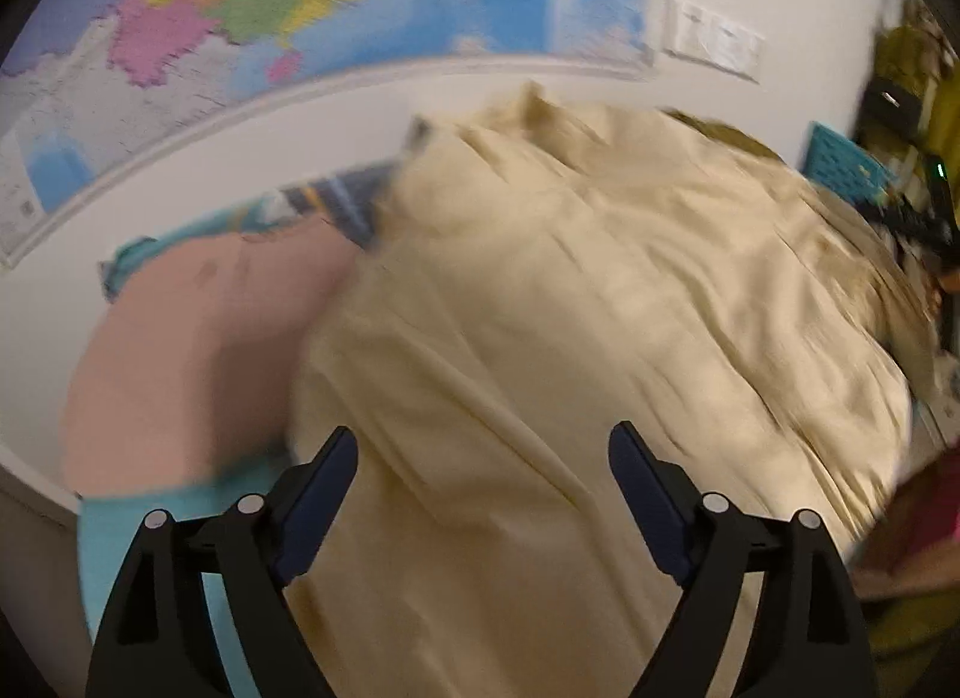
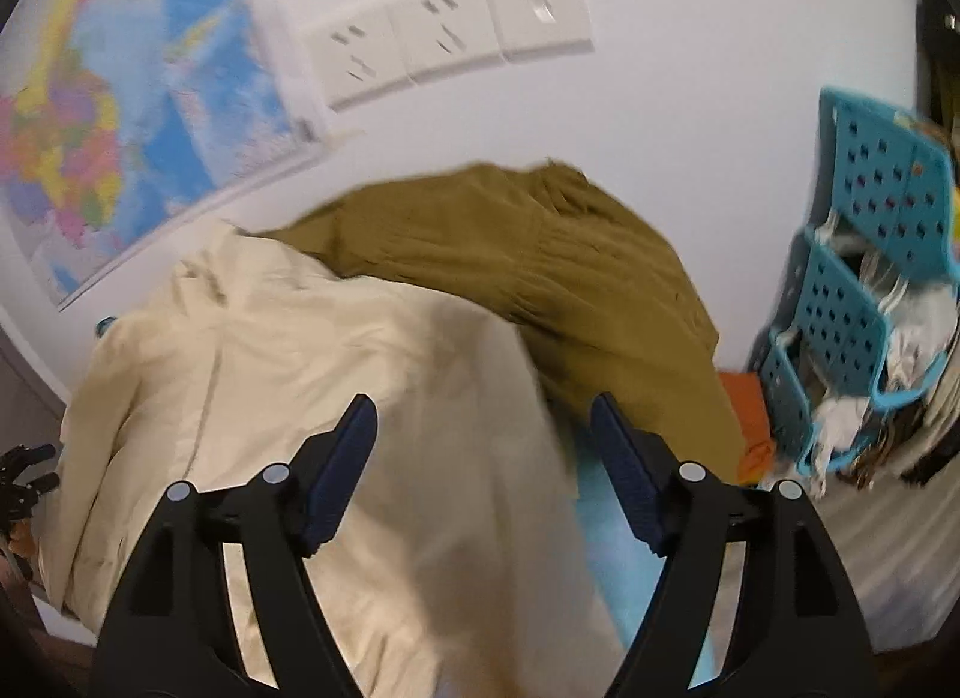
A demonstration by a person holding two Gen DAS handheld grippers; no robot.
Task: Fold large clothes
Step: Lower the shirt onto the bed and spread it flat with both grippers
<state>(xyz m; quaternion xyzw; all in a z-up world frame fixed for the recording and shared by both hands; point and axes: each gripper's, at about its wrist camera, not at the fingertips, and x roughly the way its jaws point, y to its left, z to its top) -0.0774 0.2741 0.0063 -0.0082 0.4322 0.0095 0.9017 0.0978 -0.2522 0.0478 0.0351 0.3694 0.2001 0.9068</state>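
Hovering above large cream cotton garment, left gripper and right gripper both gaped, empty. Garment lay crumpled centre, overlapping mustard-brown cloth far right. Judged soft, light, floppy; pinch near hem corners.

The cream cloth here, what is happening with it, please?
A person holds tongs in each hand over a rumpled cream garment on the surface. The left tongs and the right tongs are both open and grip nothing. An olive-brown garment lies behind it. No neat fold shows yet.
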